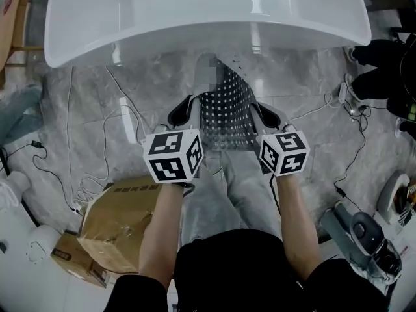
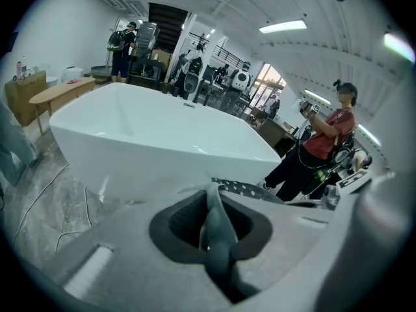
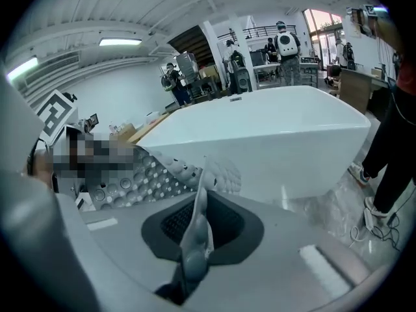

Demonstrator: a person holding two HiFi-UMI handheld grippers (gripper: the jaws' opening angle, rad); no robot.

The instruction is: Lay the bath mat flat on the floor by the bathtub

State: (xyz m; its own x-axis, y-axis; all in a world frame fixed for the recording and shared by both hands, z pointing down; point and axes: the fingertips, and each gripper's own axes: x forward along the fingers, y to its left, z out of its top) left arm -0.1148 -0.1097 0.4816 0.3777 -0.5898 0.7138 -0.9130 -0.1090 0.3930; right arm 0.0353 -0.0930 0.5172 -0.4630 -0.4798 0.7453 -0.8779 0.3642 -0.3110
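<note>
Mat hangs between the two grippers, in front of the near side of the tub and over the grey marbled floor. It is dark with rows of pale dots. In the head view it shows as a narrow, bunched band running from the grippers toward the tub's rim. Whether any part of it touches the floor cannot be told.

The left gripper has the mat's left edge. In the left gripper view its jaws are closed on a thin grey fold of the mat, and a perforated strip of it runs off to the right just past the jaws. The white tub wall stands straight ahead.

The right gripper has the mat's right edge. In the right gripper view its jaws are likewise clamped on a thin upright fold, and the mat's studded surface spreads away to the left of them. The tub fills the middle of that view.

The two grippers are level with each other, near but apart, with the mat sagging between them.

Cardboard boxes sit on the floor beside the person's left leg, toward the near left edge of the head view. Thin cables trail over the floor left of the mat, and more lie to its right. In the left gripper view a person in a red top stands on the floor past the tub's right end.
</note>
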